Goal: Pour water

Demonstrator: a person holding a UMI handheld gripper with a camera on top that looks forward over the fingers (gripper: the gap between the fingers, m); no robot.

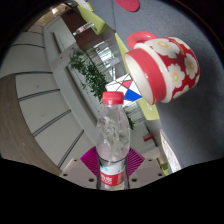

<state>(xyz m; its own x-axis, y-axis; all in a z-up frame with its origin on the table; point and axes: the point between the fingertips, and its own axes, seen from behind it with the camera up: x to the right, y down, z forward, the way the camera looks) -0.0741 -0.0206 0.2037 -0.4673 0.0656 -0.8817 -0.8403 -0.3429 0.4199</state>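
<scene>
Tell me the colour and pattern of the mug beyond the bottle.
Red with white flowers and a white rim, on the mug; gripper view, the only one.

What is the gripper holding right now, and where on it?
A clear plastic water bottle with a red cap, gripped at its lower body near the red label, between the fingers.

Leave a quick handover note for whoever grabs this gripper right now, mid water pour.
Gripper: shut on the bottle, both pink pads pressing its lower body.
Bottle: clear plastic, red cap still on, little water visible inside.
Mug: red with white flowers, ahead of the bottle and beyond the cap; the view is tilted.
Done: bottle grasped and brought near the mug.
Left: no water seen flowing; cap looks closed, so check before tipping.
</scene>
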